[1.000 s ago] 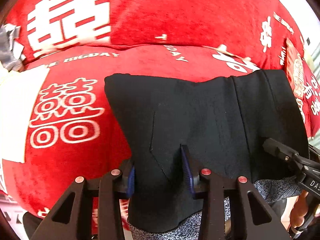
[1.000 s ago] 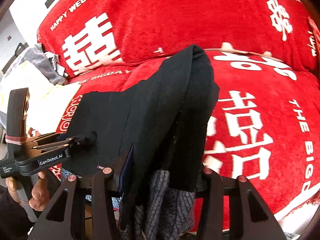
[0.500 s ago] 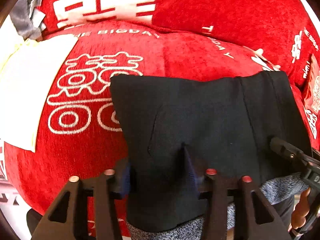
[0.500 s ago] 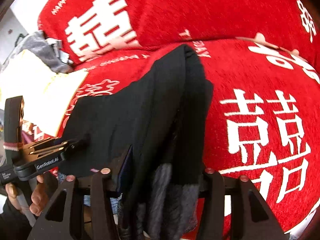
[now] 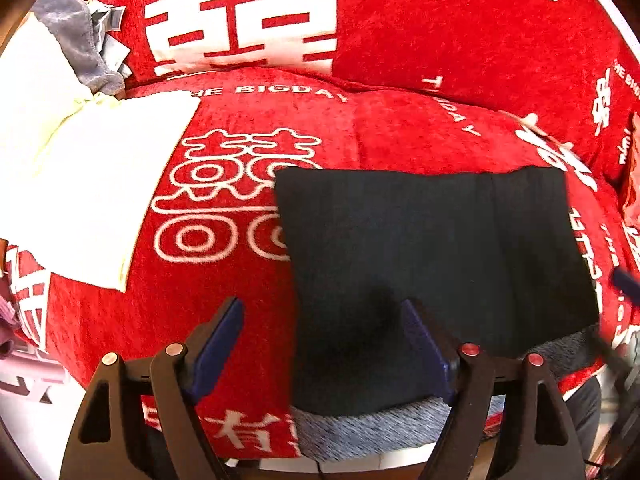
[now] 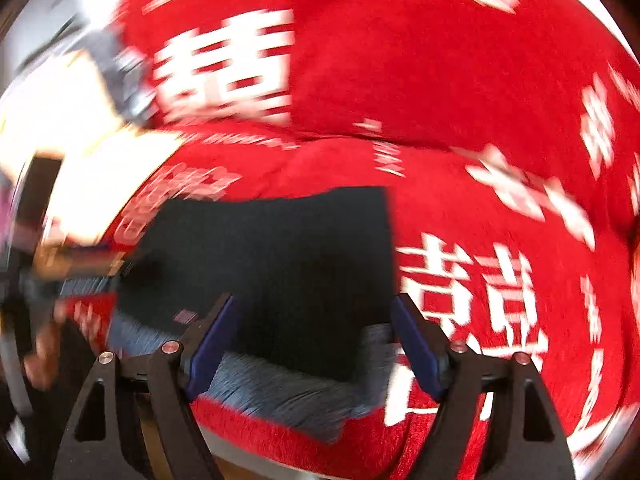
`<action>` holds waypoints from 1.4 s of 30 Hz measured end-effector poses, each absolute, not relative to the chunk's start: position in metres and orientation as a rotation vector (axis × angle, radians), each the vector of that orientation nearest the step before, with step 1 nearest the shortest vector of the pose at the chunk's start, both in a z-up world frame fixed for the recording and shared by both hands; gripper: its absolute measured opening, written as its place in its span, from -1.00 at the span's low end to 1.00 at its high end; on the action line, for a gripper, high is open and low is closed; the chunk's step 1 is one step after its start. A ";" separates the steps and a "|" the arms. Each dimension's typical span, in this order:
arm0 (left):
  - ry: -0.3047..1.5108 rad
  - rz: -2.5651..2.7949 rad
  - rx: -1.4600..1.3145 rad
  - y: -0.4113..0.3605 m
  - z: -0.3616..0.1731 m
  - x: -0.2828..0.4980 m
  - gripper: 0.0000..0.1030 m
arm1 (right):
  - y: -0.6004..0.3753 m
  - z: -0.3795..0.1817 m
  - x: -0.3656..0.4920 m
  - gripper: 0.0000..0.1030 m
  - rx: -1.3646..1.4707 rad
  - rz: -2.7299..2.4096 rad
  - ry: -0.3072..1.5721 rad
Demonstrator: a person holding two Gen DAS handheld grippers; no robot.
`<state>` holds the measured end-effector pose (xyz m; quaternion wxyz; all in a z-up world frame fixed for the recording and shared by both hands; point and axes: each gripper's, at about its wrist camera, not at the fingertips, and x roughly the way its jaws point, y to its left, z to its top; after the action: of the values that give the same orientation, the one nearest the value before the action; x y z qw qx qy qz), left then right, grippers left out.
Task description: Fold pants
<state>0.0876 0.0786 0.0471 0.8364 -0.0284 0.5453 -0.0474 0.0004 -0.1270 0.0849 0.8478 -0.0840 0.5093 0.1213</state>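
Both wrist cameras look steeply down along their own fingers, close over the red sofa cover [image 5: 400, 136]. The black pants [image 5: 420, 248] fill lower right in the left view, lower centre in the blurred right view: shared ground.

Matt black cloth pants [image 5: 432, 248], fuzzy grey lining; plush red sofa cover [image 5: 400, 40]; matt black plastic left gripper [image 5: 322, 344].

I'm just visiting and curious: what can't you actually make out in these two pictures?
- Right wrist view: motion blur smears the person's hand.
- Left wrist view: the frame edge cuts off the other tongs.
- Both views: the black pants cover most of the grey garment beneath.
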 end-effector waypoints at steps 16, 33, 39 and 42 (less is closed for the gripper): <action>1.149 -0.043 -0.070 0.073 0.039 0.120 0.98 | -0.136 0.059 0.025 0.60 -0.142 0.275 1.134; 1.244 0.014 -0.080 0.073 0.002 0.191 1.00 | -0.150 -0.001 0.122 0.90 -0.100 0.145 1.267; 1.191 0.026 -0.095 0.081 0.022 0.172 0.99 | -0.121 0.048 0.097 0.90 -0.214 0.120 1.059; 1.195 0.046 -0.088 0.083 0.019 0.162 1.00 | -0.103 0.044 0.092 0.90 -0.243 0.196 1.078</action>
<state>0.1617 0.0830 0.0194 0.8255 -0.0413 0.5624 0.0219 0.0918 -0.1029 0.0436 0.8467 -0.1154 0.5110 0.0931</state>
